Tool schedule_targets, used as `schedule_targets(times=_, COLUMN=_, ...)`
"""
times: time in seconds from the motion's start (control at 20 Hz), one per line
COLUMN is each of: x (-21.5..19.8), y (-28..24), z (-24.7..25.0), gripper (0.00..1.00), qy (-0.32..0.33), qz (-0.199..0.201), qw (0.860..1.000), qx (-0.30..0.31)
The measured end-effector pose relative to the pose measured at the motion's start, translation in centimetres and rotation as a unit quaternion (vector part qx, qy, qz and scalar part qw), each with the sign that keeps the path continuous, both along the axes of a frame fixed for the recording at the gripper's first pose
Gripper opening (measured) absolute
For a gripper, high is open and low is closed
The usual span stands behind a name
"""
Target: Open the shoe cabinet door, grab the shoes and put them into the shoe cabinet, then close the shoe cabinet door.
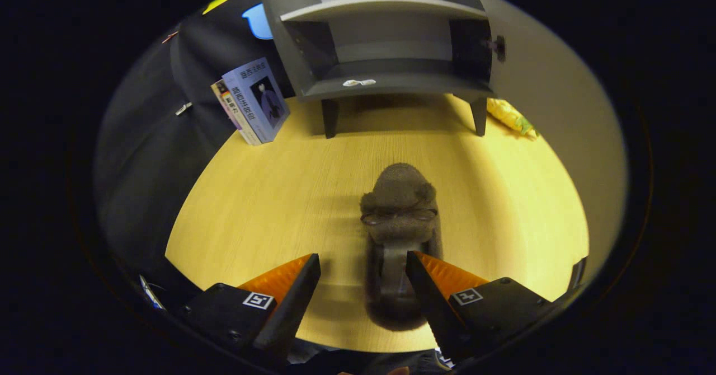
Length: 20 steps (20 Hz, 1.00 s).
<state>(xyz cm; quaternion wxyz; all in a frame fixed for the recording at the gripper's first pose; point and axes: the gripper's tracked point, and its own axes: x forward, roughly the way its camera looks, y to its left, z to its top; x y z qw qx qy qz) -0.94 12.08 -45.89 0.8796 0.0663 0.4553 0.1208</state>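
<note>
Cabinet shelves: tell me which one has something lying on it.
The lower shelf of the open shoe cabinet: a small pale object lies at its front edge. The upper shelf looks bare. The open gripper hovers over the furry slipper.

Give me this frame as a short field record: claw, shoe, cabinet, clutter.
claw: open, fingers astride the shoe's heel end, not pressing
shoe: fuzzy grey slipper on the wooden table, toe toward the cabinet
cabinet: grey shoe cabinet beyond the slipper, door open, shelves visible
clutter: books leaning left of the cabinet; yellow item at its right leg
</note>
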Motion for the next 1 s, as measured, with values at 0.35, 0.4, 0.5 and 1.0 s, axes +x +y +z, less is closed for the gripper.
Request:
schedule_targets(times=0.35, x=7.1, y=-0.8, z=-3.6, gripper=0.33, qy=-0.073, qz=-0.075, qw=0.994, qx=-0.043)
schedule_targets(times=0.4, x=7.2, y=-0.8, z=-3.5, gripper=0.21, qy=-0.07, qz=-0.084, qw=0.993, qx=-0.037)
schedule_targets(times=0.5, x=7.0, y=-0.7, z=-2.9, gripper=0.12, qy=-0.067, qz=-0.071, qw=0.995, qx=-0.027)
schedule_targets(times=1.0, x=7.6, y=-4.1, z=14.4, gripper=0.11, qy=-0.171, qz=-0.075, qw=0.982, qx=0.03)
